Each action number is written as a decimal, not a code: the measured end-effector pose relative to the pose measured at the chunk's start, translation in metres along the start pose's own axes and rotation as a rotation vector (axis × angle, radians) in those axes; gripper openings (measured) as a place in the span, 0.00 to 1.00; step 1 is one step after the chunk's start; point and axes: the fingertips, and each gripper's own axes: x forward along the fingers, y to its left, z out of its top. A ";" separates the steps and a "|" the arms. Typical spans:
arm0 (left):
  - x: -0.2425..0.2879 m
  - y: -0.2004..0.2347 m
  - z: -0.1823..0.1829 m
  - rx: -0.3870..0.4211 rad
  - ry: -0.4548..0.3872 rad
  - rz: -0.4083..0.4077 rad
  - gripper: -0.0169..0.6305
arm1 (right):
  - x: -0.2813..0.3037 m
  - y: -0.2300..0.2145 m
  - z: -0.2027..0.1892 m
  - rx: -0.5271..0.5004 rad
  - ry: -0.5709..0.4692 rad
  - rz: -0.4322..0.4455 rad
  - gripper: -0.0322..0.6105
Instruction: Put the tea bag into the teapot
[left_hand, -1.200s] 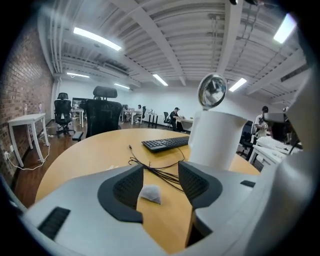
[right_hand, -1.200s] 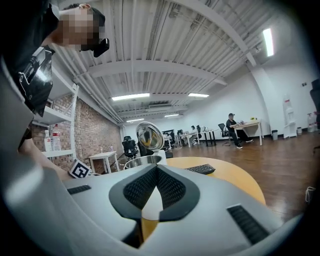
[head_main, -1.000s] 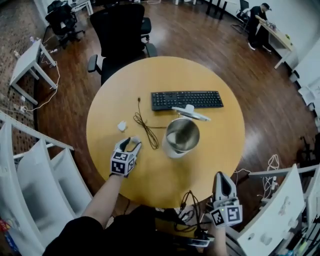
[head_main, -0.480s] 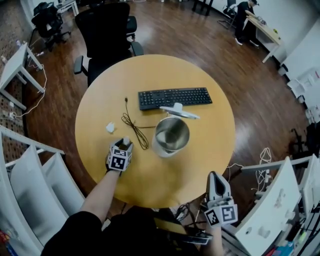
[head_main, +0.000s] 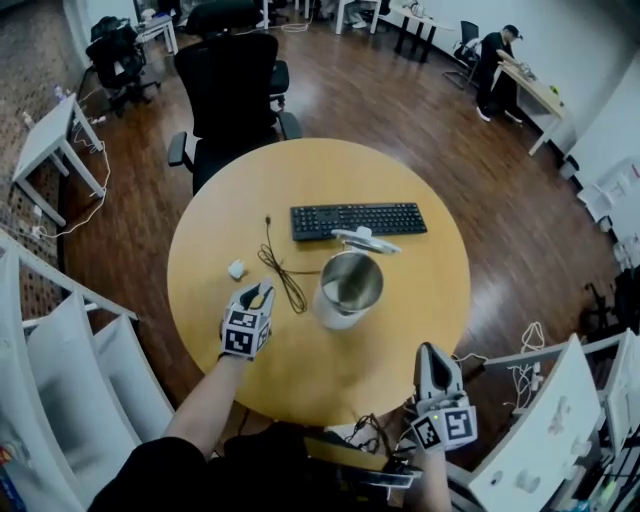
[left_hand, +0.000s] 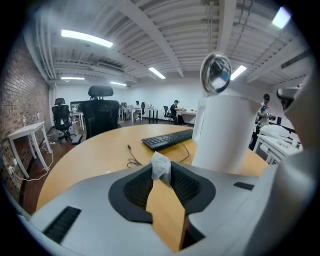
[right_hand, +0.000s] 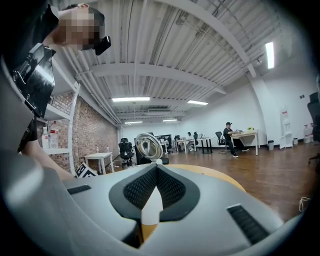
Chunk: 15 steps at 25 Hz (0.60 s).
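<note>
tea bag, white and crumpled, sits between the tips of the left gripper, whose jaws are closing and already pinch it at the front of the black pads. this claw hangs low over the round wooden table, left of the teapot and apart from it, pointing toward the black keyboard. the teapot stands upright near the middle of the table, white outside and steel inside, with its lid swung open toward the keyboard. a thin dark cable snakes across the wood between gripper and teapot. a small white object lies on the table just beyond the left gripper, to its left; what it is cannot be made out. the right gripper is clenched with nothing in it, tips touching, held off the near edge of the table. a black office chair stands at the far side.
</note>
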 end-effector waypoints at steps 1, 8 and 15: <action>-0.006 -0.002 0.013 0.008 -0.035 -0.006 0.18 | 0.002 0.001 0.003 -0.005 -0.008 0.009 0.06; -0.052 -0.027 0.091 0.055 -0.254 -0.035 0.18 | 0.011 0.005 0.025 -0.047 -0.074 0.059 0.06; -0.101 -0.046 0.147 0.054 -0.432 -0.062 0.18 | 0.019 0.016 0.044 -0.064 -0.136 0.110 0.06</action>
